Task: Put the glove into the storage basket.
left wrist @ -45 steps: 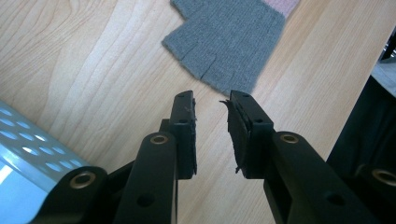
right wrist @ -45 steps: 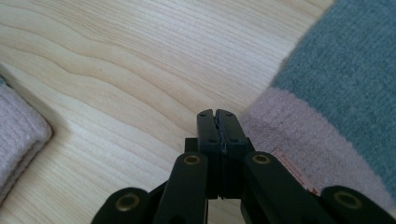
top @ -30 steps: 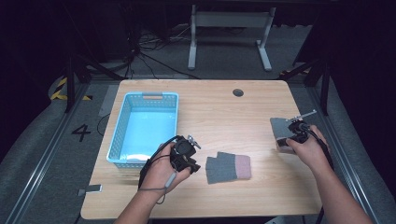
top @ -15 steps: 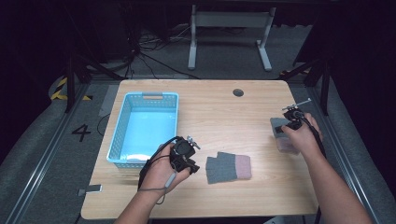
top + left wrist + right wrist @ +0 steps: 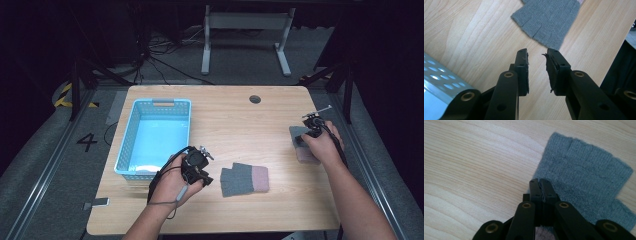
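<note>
A grey fingerless glove with a pink cuff [image 5: 245, 179] lies flat near the table's front middle. My left gripper [image 5: 197, 167] rests just left of it, and in the left gripper view its jaws [image 5: 536, 51] stand open and hold nothing, a short way from the glove's finger end [image 5: 549, 20]. A second grey glove [image 5: 299, 136] lies at the right edge of the table. My right gripper [image 5: 312, 125] is over it. In the right gripper view the jaws [image 5: 540, 181] are shut with their tips at the left edge of this glove [image 5: 584, 182], which lies flat.
A light blue plastic basket [image 5: 129, 145] stands at the left of the wooden table [image 5: 240, 125], close behind my left hand; its perforated wall [image 5: 439, 80] shows beside the left jaws. A cable hole [image 5: 255, 99] sits at the back. The right glove is near the table's right edge.
My right hand and gripper have moved away from me along the right glove. The left gripper and the middle glove have stayed where they were.
</note>
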### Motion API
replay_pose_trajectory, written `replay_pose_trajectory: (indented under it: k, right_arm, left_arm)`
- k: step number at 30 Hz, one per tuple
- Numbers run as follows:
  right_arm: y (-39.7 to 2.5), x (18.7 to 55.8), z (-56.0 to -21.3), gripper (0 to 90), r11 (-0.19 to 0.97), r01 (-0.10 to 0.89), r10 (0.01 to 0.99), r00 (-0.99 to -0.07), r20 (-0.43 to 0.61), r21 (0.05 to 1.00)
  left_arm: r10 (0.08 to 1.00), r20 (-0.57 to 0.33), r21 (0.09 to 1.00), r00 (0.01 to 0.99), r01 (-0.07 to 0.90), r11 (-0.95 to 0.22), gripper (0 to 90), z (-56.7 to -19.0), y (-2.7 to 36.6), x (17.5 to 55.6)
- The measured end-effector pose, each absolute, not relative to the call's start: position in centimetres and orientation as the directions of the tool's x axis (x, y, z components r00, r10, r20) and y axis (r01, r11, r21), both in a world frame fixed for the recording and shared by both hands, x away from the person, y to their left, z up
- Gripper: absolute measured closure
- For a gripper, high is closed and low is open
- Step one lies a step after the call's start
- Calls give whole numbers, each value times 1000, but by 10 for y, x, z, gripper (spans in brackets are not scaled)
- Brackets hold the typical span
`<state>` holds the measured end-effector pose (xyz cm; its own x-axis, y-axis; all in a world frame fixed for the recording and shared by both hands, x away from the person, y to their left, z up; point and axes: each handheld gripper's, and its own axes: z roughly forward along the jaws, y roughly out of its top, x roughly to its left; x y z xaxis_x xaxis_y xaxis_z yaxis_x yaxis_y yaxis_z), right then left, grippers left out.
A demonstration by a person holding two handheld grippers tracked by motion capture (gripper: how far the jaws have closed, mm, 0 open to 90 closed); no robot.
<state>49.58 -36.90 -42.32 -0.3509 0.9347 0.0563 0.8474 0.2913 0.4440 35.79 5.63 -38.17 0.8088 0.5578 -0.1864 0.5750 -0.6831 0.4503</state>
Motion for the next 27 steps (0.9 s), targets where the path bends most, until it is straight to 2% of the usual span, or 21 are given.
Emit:
replay_pose_trajectory:
  k: [6, 8, 16, 27]
  right_arm:
    - [-362, 491, -423, 900, 327, 842, 921, -385, 53, 430]
    - [-353, 486, -422, 899, 375, 826, 902, -431, 41, 421]
    - [-333, 468, -424, 897, 453, 789, 855, -517, 51, 415]
    - [-319, 451, -424, 897, 514, 760, 810, -582, 67, 397]
  left_arm:
    - [560, -184, 455, 808, 575, -680, 713, -380, 57, 357]
    - [557, -183, 455, 810, 572, -682, 712, -380, 57, 357]
    - [552, -183, 459, 814, 567, -684, 710, -379, 56, 357]
    - [549, -185, 460, 815, 565, -685, 710, -379, 53, 357]
